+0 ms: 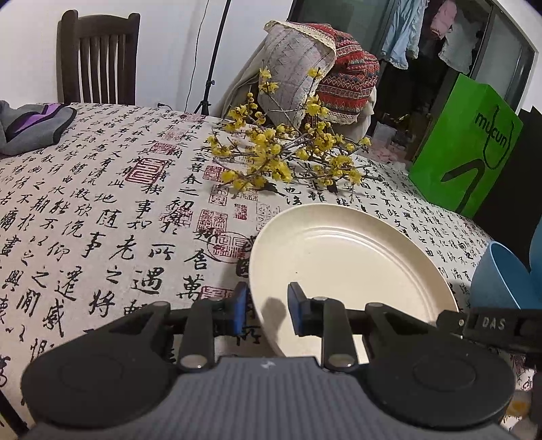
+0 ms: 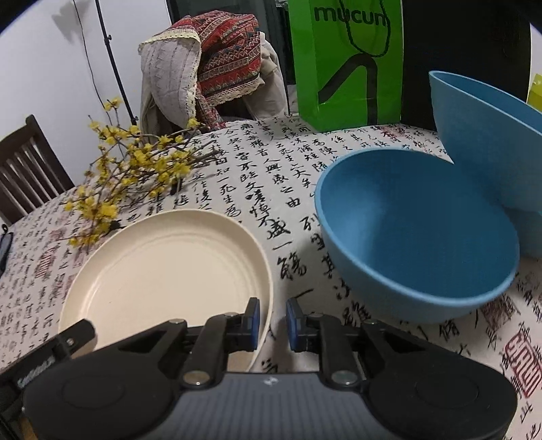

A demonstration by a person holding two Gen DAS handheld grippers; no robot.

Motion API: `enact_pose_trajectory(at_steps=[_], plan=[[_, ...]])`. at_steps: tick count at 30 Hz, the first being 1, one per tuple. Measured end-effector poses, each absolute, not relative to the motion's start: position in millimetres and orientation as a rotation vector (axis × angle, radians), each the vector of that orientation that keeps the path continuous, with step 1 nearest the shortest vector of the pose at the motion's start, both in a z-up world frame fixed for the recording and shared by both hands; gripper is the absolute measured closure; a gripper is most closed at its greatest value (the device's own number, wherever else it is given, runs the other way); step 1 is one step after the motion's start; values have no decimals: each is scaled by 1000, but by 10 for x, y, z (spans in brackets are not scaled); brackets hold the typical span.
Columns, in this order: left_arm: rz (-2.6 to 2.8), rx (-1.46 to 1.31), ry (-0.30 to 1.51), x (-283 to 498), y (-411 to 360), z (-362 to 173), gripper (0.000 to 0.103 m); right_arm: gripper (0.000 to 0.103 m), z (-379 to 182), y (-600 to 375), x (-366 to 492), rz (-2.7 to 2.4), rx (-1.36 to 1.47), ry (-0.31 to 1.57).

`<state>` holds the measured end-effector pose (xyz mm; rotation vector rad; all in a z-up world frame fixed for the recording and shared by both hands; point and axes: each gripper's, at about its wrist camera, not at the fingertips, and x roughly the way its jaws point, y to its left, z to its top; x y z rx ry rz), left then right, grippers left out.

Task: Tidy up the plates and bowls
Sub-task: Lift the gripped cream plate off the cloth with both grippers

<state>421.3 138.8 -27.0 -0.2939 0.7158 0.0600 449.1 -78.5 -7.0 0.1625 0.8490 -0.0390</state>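
we see the left gripper (image 1: 266,308) and right gripper (image 2: 272,325) each straddling the round cream plastic plate's (image 1: 342,257) rim, jaws slightly apart, not clamping; a blue bowl (image 2: 416,233) sits beyond the right gripper.

Place: a lived-in home, at a dining table.
Table: covered by a calligraphy-print tablecloth (image 1: 101,210) with red seal stamps.
Seating: a dark wooden slat-back chair (image 1: 100,57) at 11 o'clock in the left wrist view.
Decoration: sprigs of yellow blossom (image 1: 277,152) lying on the cloth at 12 o'clock.
Clutter: patterned cushions (image 1: 318,71) heaped at 1 o'clock; a green paper shopping bag (image 1: 467,145) at 2 o'clock.
Laundry: clothes (image 1: 437,30) hanging behind glass doors at 1 o'clock.
Tableware: a cream plate (image 2: 162,270) and blue bowls (image 2: 416,237).
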Motion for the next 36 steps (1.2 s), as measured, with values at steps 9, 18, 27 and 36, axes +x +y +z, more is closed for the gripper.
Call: enact_pose_trajectory(at_steps=[9, 18, 27, 36], plan=[[43, -307, 724, 4231, 1414, -281, 85, 81, -117, -747, 4633, -25, 150, 857], [44, -303, 726, 4232, 1409, -289, 86, 78, -124, -697, 4694, -3, 129, 864], [73, -303, 728, 4253, 1456, -293, 86, 86, -90, -662, 4599, 68, 51, 861], [77, -299, 724, 4249, 1454, -283, 86, 86, -50, -599, 4464, 84, -25, 829]])
